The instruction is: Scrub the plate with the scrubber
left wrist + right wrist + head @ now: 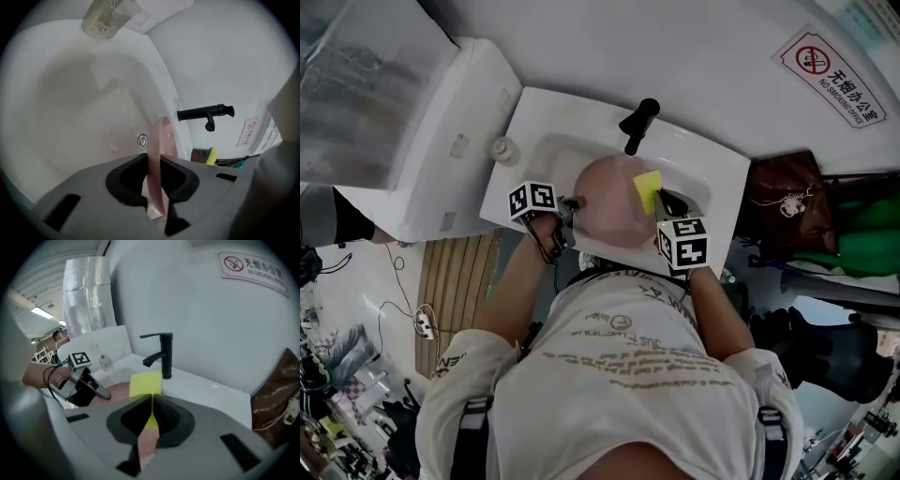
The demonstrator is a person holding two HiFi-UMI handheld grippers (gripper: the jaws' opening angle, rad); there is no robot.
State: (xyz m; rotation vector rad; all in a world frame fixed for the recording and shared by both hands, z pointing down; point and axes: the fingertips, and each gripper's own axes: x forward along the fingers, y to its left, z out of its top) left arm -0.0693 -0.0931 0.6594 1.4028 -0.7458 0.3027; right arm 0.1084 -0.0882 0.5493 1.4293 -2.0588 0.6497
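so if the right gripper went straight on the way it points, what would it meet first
Probably the faucet, just past the scrubber in its jaws; depth is unclear.

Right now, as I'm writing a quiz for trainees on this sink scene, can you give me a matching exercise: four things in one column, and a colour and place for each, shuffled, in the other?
Things:
1. plate
2. scrubber
3. faucet
4. small bottle

Colour and place:
A. yellow, pinched in the right gripper
B. black, standing on the back rim of the sink
C. pink, clamped on edge in the left gripper
D. clear, on the sink's corner

Pairs: 1-C, 2-A, 3-B, 4-D
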